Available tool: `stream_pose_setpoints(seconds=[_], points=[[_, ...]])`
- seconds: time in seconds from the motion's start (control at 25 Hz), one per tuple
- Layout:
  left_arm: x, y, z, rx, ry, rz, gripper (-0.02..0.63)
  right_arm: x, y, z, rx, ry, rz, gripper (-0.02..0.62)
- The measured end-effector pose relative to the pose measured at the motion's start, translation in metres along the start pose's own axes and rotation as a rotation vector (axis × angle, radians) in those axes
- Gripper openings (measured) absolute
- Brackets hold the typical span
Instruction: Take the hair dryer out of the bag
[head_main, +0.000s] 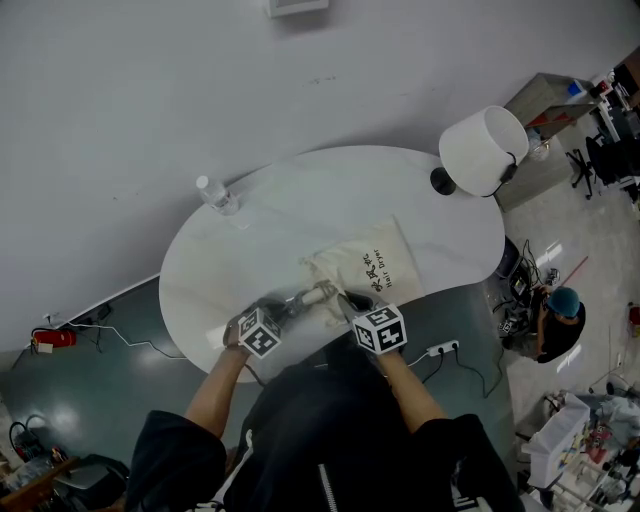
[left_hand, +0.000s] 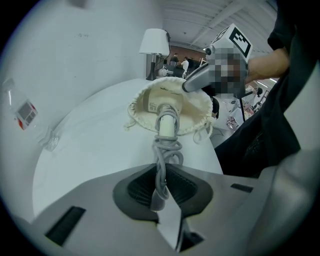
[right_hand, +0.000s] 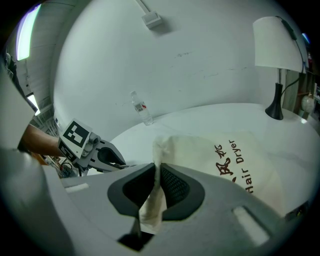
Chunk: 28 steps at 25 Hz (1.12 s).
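Note:
A cream cloth bag (head_main: 372, 268) printed "Hair Dryer" lies on the white oval table (head_main: 300, 215). Its open mouth (left_hand: 167, 107) faces my left gripper (left_hand: 161, 187), and the pale handle of the hair dryer (left_hand: 166, 122) sticks out of it. From the handle runs a twisted grey cord (left_hand: 162, 160), and my left gripper is shut on that cord. My right gripper (right_hand: 156, 186) is shut on the bag's rim (right_hand: 159, 150), pinching a fold of cloth. In the head view the hair dryer handle (head_main: 312, 296) lies between the left gripper (head_main: 272, 322) and the right gripper (head_main: 362, 312).
A clear plastic bottle (head_main: 216, 194) lies at the table's far left. A lamp with a white shade (head_main: 484, 150) stands at the far right on a black base (head_main: 443, 181). A power strip (head_main: 441, 350) and cables lie on the floor; a person (head_main: 556, 320) crouches beyond the table.

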<state>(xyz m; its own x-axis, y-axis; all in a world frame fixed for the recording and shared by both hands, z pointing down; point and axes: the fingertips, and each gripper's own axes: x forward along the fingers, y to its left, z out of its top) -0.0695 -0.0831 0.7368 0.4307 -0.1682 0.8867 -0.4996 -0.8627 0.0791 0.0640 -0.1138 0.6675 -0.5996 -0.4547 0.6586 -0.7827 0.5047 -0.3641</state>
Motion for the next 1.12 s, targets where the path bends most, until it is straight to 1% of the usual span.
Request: stream_pose_setpoints(seconds=[0.52, 0.6, 0.76, 0.88, 1.04, 1.12], points=[[-0.004, 0.011, -0.034, -0.014, 0.052, 0.009, 0.063, 0.002, 0.0, -0.004, 0.01, 0.004, 0.001, 0.032], [-0.003, 0.012, -0.035, -0.013, 0.047, 0.009, 0.063, 0.003, 0.0, -0.005, 0.011, 0.007, 0.003, 0.032], [-0.002, 0.012, -0.034, 0.017, 0.039, 0.019, 0.064, 0.004, 0.0, -0.005, 0.011, 0.011, 0.006, 0.032], [-0.003, 0.011, -0.036, 0.016, 0.047, 0.017, 0.064, 0.004, 0.0, -0.006, 0.013, 0.013, 0.009, 0.032], [-0.011, 0.013, -0.035, 0.013, 0.043, 0.009, 0.098, 0.004, 0.0, -0.005, 0.014, 0.013, 0.011, 0.032], [-0.016, 0.013, -0.031, 0.004, 0.026, 0.003, 0.112, 0.004, 0.0, -0.005, 0.016, 0.014, 0.013, 0.032]])
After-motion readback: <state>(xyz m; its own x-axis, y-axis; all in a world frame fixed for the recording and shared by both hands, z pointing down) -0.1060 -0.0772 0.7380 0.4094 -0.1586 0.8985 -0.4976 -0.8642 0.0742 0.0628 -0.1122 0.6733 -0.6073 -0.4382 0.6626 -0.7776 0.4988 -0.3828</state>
